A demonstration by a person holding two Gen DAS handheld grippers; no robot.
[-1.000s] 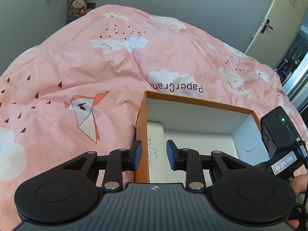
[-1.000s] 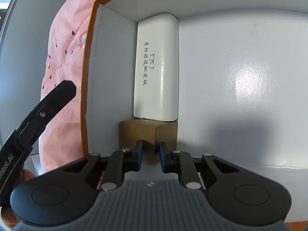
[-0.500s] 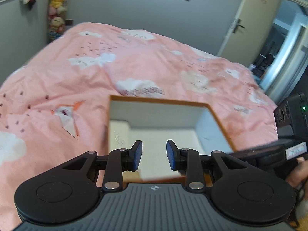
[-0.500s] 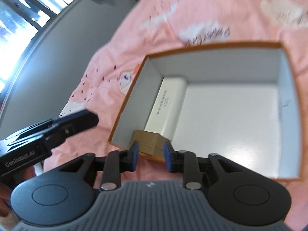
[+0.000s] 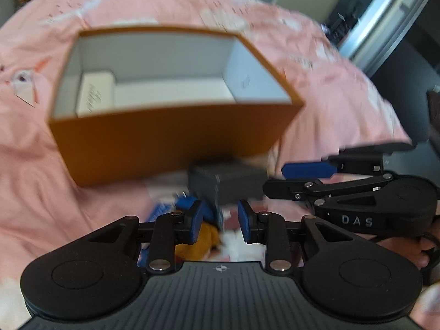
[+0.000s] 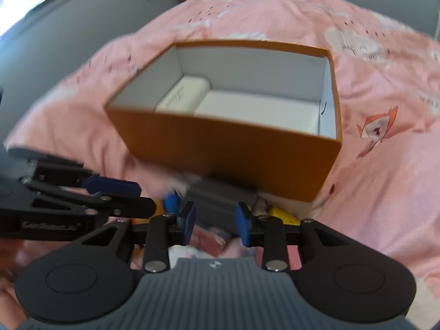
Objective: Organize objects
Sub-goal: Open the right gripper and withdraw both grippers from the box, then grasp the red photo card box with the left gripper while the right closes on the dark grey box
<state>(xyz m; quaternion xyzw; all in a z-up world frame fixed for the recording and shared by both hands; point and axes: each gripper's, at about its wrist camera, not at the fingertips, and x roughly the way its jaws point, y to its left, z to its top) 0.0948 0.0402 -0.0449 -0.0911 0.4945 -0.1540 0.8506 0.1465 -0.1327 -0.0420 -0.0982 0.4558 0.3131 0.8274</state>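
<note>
An orange box [image 5: 170, 140] [image 6: 233, 151] with a white inside stands on the pink bed. A white glasses case [image 5: 93, 96] [image 6: 183, 96] lies along its left wall. A dark grey box [image 5: 228, 184] [image 6: 220, 195] lies on the bed just in front of the orange box. My left gripper [image 5: 220, 224] hovers over it, open with nothing between its pads. My right gripper [image 6: 216, 224] hangs close beside it, also open and empty. Each gripper shows in the other's view: the right gripper [image 5: 308, 170] at the right, the left gripper [image 6: 112, 187] at the left. Both views are blurred.
Small items lie under the grippers: a blue one [image 6: 172, 202], a yellow one [image 6: 283, 216], a reddish one [image 6: 206, 238] and an orange-yellow soft thing [image 5: 203, 239]. The pink quilt [image 6: 385, 165] spreads around the box. A doorway [image 5: 385, 27] is at the far right.
Both grippers have drawn back from the orange box to its near side. The right one let go of a brown box inside it and its jaws widened. The grey box came into view.
</note>
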